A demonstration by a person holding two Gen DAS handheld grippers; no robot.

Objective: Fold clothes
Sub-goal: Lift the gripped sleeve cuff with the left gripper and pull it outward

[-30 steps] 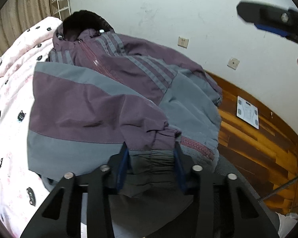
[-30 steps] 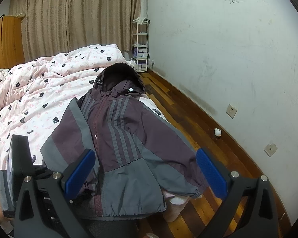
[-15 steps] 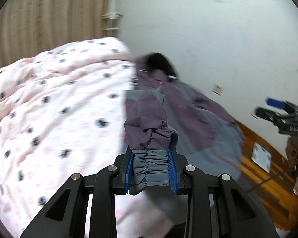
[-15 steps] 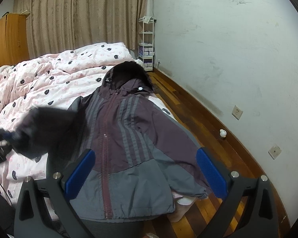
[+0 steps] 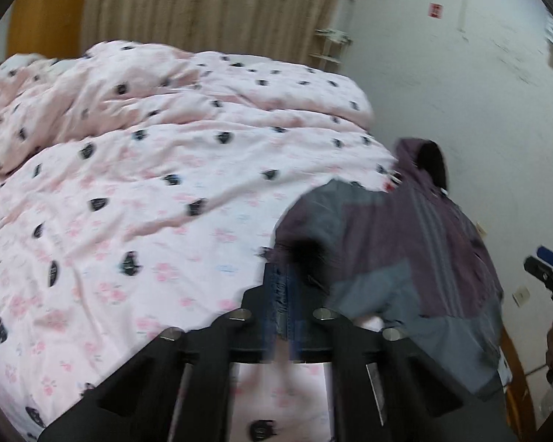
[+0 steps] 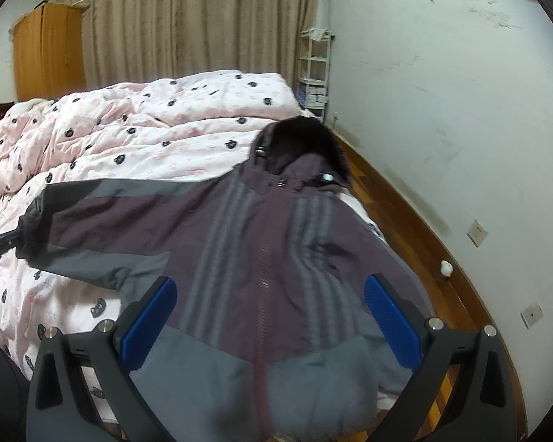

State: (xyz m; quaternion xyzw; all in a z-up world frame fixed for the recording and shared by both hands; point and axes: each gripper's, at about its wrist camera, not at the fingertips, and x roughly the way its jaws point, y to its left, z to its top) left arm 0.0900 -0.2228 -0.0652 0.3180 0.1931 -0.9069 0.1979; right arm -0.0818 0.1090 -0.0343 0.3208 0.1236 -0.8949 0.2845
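Note:
A purple and grey hooded jacket [image 6: 261, 258] lies front up on the bed's right edge, zipper closed, dark hood [image 6: 298, 140] at the far end. Its left sleeve [image 6: 103, 221] is stretched out to the left across the quilt. My left gripper [image 5: 295, 287] is shut on that sleeve's cuff [image 6: 29, 228], blurred in its own view; it shows at the left edge of the right wrist view [image 6: 0, 243]. My right gripper [image 6: 269, 324] is open and empty, hovering above the jacket's lower front. It also shows at the right edge of the left wrist view [image 5: 549, 269].
A pink quilt [image 6: 129, 125] with dark cat prints covers the bed. A white wall [image 6: 442, 73] with sockets runs along the right, over a wooden floor strip [image 6: 424, 243]. A white shelf [image 6: 315, 70], beige curtains and a wooden wardrobe [image 6: 48, 59] stand at the back.
My left gripper has pulled the sleeve off the jacket's front and out to the left, unfolding it flat across the quilt. The right gripper stayed open over the hem.

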